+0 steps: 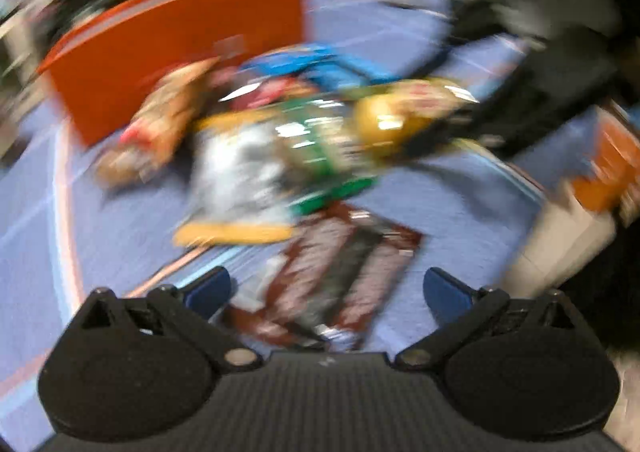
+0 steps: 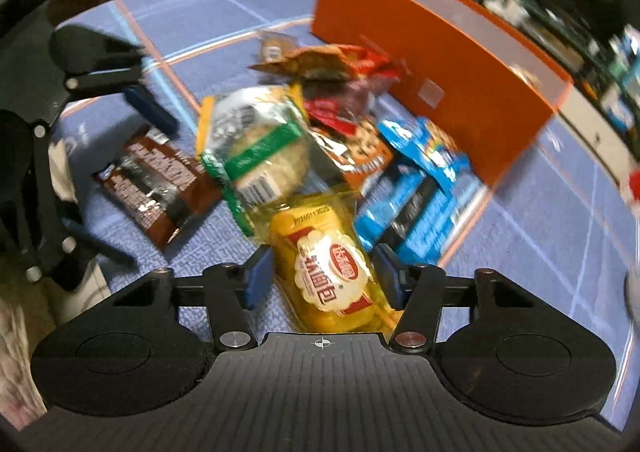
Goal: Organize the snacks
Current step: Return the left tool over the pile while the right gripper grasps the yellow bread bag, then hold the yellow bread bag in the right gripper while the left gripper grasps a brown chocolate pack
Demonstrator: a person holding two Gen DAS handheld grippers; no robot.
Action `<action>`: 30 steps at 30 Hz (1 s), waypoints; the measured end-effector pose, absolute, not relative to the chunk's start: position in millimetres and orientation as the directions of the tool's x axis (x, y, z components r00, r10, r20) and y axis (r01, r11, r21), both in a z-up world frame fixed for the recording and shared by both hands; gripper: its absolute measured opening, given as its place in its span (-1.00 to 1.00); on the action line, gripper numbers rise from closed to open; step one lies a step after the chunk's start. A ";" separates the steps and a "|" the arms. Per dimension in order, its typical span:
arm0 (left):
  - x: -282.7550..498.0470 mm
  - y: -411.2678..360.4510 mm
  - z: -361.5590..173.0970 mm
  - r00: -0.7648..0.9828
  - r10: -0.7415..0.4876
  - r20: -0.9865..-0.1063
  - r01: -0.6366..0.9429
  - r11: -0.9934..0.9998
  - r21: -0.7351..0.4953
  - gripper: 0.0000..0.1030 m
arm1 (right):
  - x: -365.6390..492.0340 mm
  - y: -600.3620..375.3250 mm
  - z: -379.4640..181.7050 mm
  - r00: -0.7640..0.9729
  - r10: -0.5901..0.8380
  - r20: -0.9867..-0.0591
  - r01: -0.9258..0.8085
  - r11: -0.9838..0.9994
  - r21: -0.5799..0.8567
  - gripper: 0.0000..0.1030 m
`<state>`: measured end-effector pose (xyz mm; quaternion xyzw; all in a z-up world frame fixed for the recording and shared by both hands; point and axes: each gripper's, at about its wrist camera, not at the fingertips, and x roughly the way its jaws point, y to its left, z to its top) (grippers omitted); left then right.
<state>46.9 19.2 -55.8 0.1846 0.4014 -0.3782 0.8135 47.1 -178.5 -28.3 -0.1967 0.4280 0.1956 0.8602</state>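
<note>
Your left gripper (image 1: 326, 292): jaws spread wide, nothing between the pads. Left wrist view is heavily smeared, so details there are rough.
Brown choc pack (image 1: 340, 276): lies flat on the blue mat (image 1: 100, 252), just ahead of your left tool and partly between its blue pads; can't tell if anything touches it.
Snack pile, from left tool: ahead of it, centre of view. Tan bag (image 1: 160, 123) to the left, clear pack w/ green band (image 1: 276, 155) in the middle, yellow bread pack (image 1: 384, 123) to the right, blue pack (image 1: 320, 63) behind.
Orange box (image 1: 172, 47): beyond the pile, ahead-left of your left tool, long side facing you.
Your right gripper (image 2: 322, 278): jaws part open, one blue pad on each side of the yellow bread pack (image 2: 332, 272). A gap shows at the left pad; right pad looks close to the wrapper, can't tell if it's touching.
Pile, from right tool: choc pack (image 2: 152, 183) ahead-left, clear green-band pack (image 2: 256, 147) straight ahead and resting over the bread pack's far end, blue pack (image 2: 416, 187) ahead-right, red and orange bags (image 2: 344, 63) further on.
Orange box (image 2: 432, 79), from right tool: ahead-right, beyond the blue pack.
Left tool seen from right (image 2: 132, 99): far left of that view, above the choc pack.
</note>
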 end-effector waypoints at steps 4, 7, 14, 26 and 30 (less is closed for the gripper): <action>57.3 39.1 -56.2 0.507 -0.364 -0.781 0.560 0.828 -0.022 0.99 | 49.7 -190.7 -29.2 0.535 0.154 -0.831 -0.393 0.916 -0.084 -0.28; 66.1 46.3 -56.4 0.571 -0.292 -0.767 0.397 0.916 -0.054 0.99 | 50.4 -193.6 -32.6 0.531 0.114 -0.840 -0.297 0.953 -0.058 -0.30; 52.2 54.4 -47.6 0.567 -0.358 -0.742 0.275 0.931 -0.239 0.99 | 38.7 -183.1 -39.8 0.548 0.028 -0.836 -0.169 0.983 -0.078 -0.27; 34.2 45.8 -14.5 0.533 -0.460 -0.710 0.654 0.757 0.001 0.99 | 11.8 -185.2 -30.0 0.606 0.025 -0.795 -0.097 0.994 -0.043 0.18; 39.1 32.8 -26.3 0.501 -0.465 -0.730 0.786 0.598 0.158 0.99 | 14.6 -188.7 -32.3 0.600 0.045 -0.799 -0.112 0.993 -0.029 0.17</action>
